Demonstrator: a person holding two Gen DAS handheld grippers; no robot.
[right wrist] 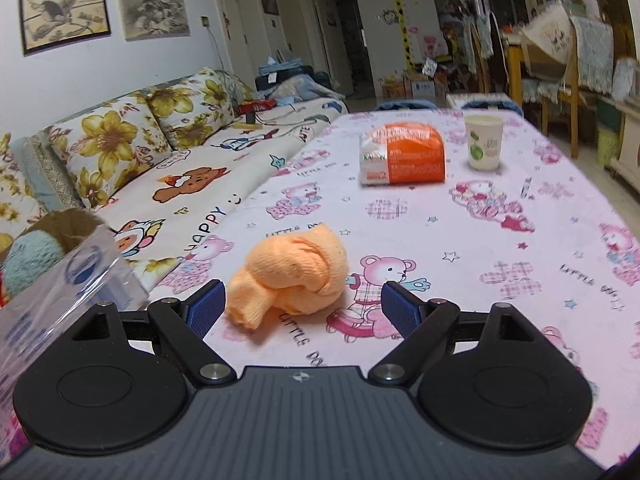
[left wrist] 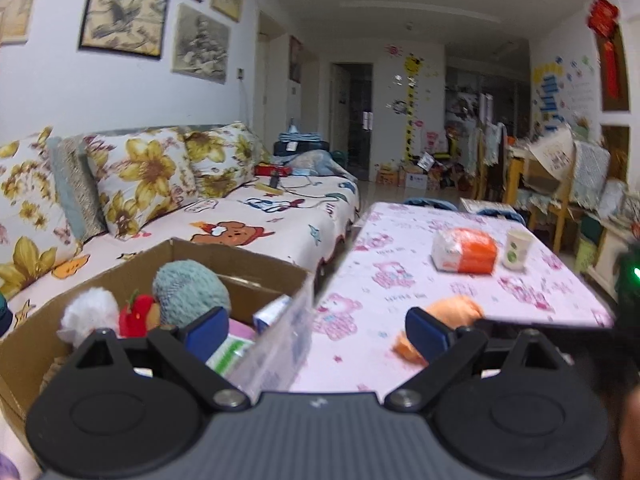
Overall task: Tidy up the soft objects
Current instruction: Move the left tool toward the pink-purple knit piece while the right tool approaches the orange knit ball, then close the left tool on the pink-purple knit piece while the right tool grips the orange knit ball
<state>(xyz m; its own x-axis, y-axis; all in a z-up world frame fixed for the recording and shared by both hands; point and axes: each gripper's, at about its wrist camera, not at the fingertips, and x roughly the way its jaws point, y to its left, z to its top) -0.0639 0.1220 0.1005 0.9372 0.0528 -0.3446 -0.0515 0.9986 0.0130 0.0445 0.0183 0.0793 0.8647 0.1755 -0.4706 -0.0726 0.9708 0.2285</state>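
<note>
Several plush toys already lie in the brown cardboard box (left wrist: pixel 120 272); the rolled orange cloth (right wrist: pixel 294 276) waits just ahead of the right hand-held gripper (right wrist: pixel 302 306), wide open, empty; the left hand-held gripper (left wrist: pixel 316 326) likewise.

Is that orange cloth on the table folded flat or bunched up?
Bunched up. The orange cloth sits as a knotted, rounded lump on the table, with one loose end trailing toward the camera.

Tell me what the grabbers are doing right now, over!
Both grippers open, empty. Orange sock bundle on table, just ahead of right gripper. Left gripper by cardboard box. Path clear.
</note>
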